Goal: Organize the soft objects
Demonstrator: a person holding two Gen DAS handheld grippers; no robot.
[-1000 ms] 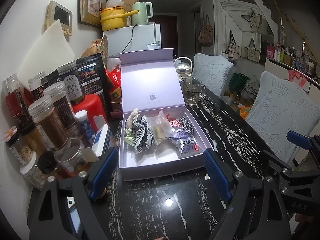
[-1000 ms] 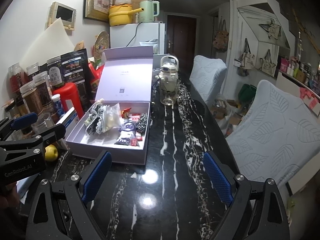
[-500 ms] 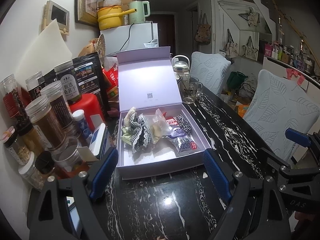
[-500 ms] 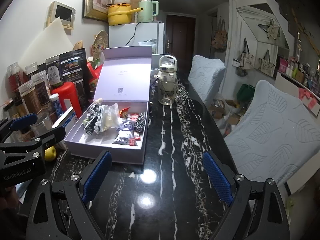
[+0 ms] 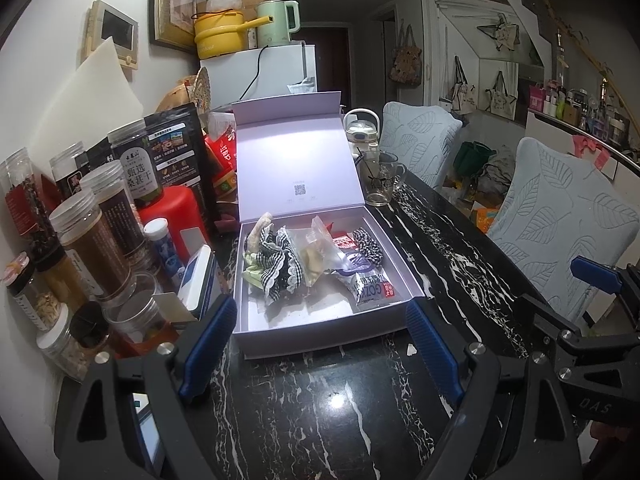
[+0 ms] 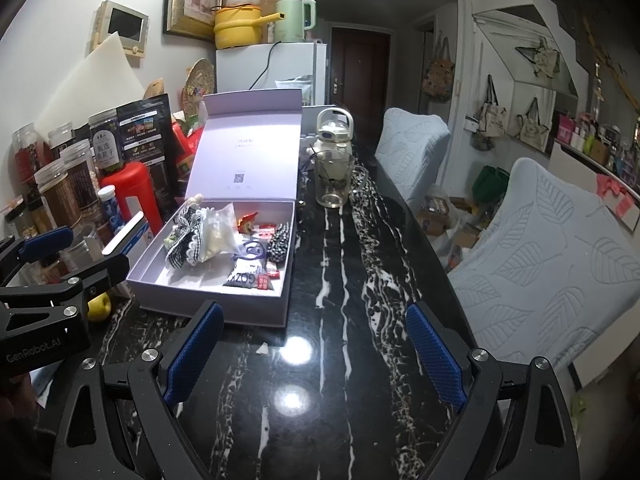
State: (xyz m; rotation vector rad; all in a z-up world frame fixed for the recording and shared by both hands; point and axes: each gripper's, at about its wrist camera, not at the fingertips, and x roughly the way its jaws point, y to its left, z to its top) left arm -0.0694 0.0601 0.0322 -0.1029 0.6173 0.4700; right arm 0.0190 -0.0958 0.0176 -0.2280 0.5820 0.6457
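Left gripper [image 5: 320,340] edges closer to open lilac cardboard box [image 5: 320,330] holding checked fabric scrunchies [image 5: 276,264]; both it and right gripper [image 6: 314,348] spread wide, empty; sorting stage unclear

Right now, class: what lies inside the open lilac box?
Inside the lilac box: a checked frilly scrunchie, a clear bag, a snack packet and a dotted scrunchie. Whatever lies beneath them is covered.

Lilac box [image 5: 256,332]; black-white gingham scrunchie [image 5: 280,268]; black marble table [image 6: 352,264].
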